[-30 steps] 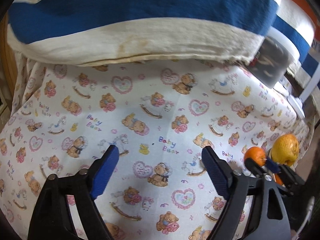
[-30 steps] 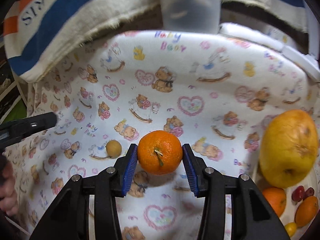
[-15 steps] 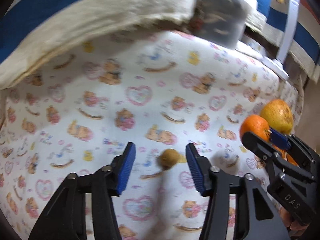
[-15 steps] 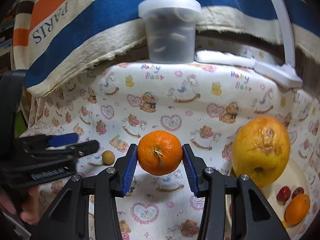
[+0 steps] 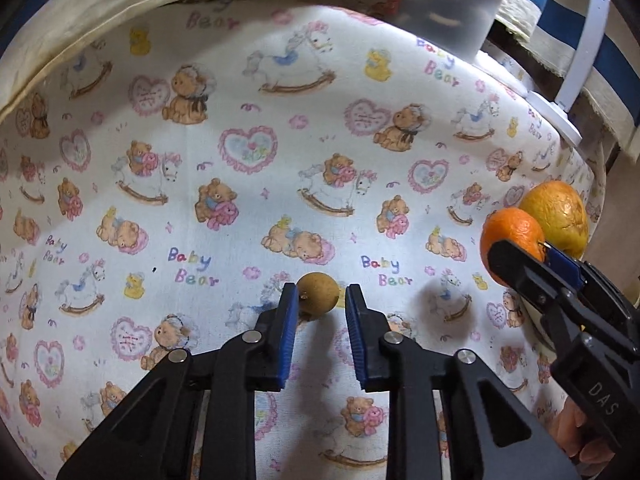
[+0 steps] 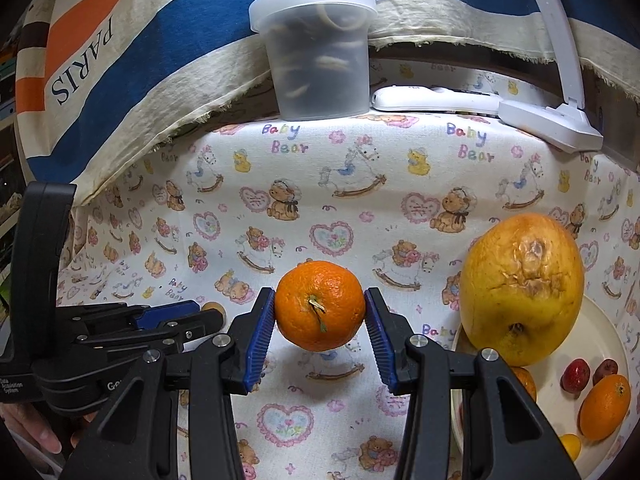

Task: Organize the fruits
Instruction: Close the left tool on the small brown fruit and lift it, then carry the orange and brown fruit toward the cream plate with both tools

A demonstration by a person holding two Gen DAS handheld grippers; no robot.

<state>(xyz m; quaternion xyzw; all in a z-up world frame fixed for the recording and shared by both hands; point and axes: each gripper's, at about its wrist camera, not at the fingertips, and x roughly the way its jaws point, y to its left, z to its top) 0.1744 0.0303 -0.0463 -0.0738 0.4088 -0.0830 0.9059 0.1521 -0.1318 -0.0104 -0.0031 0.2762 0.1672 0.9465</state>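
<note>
The right tool [image 6: 320, 312] grips an orange [image 6: 320, 306] between its blue pads, stem end toward the camera, held above the printed cloth [image 6: 360, 208] that covers the worktop. The left tool [image 5: 320, 306] has its jaws narrowed around a small brown round fruit [image 5: 318, 293] that rests on the cloth between the fingertips; the left pad [image 5: 289, 320] touches it, while a thin gap shows at the other pad. In the left wrist view the right tool [image 5: 532, 250] appears at the right edge with the orange [image 5: 510, 240] in its jaws. To the right of the held orange, a large yellow fruit [image 6: 522, 288] sits at the near rim of a cream plate [image 6: 608, 320], which also carries two small red fruits [image 6: 576, 376], a small orange fruit [image 6: 604, 406] and a tiny yellow one [image 6: 570, 444]. At the far side of the cloth stand a lidded translucent tub [image 6: 318, 48], a white remote [image 6: 432, 98] and the base of a white lamp [image 6: 556, 120], backed by a striped fabric lettered PARIS [image 6: 100, 64].
</note>
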